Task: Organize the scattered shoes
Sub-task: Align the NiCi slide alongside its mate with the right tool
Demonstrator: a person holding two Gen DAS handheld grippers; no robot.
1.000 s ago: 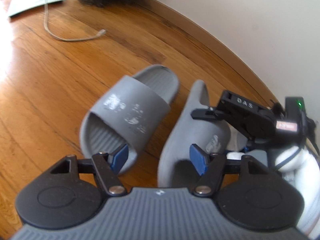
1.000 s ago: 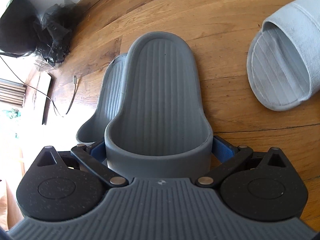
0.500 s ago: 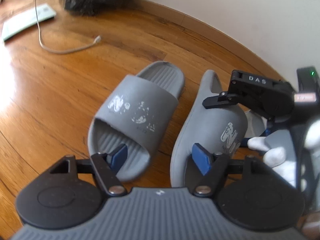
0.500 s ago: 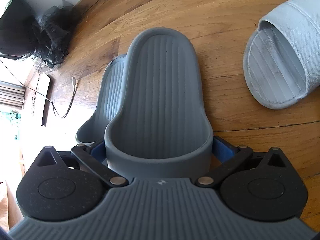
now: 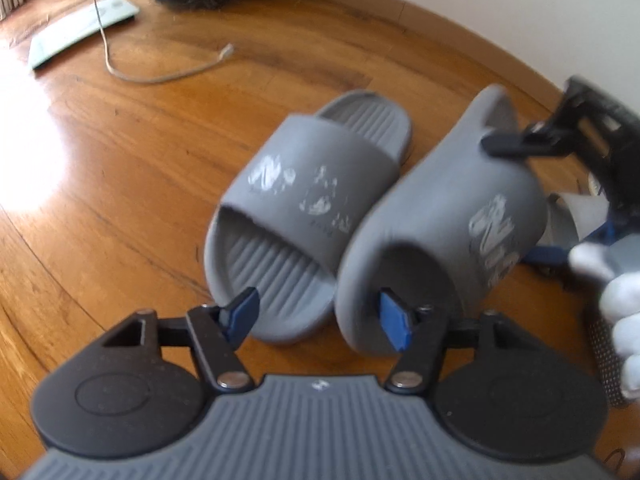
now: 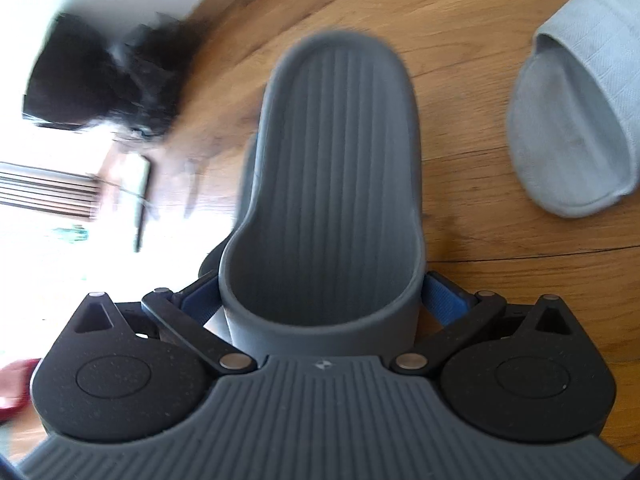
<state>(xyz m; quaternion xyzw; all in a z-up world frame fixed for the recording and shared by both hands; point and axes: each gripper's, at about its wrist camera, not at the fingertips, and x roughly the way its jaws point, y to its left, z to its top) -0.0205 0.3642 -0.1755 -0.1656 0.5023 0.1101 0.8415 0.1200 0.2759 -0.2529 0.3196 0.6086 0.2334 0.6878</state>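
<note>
One pale slipper (image 6: 576,120) shows rightward only.

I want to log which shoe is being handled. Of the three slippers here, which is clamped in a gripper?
The dark grey slide nearer the wall: the right gripper clamps its strap. Its twin and the pale fabric slipper lie free on the floor.

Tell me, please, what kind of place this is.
Probably a room in a home: a wooden floor meeting a white wall, grey slides and a pale slipper lying on it, and a loose cable nearby.
</note>
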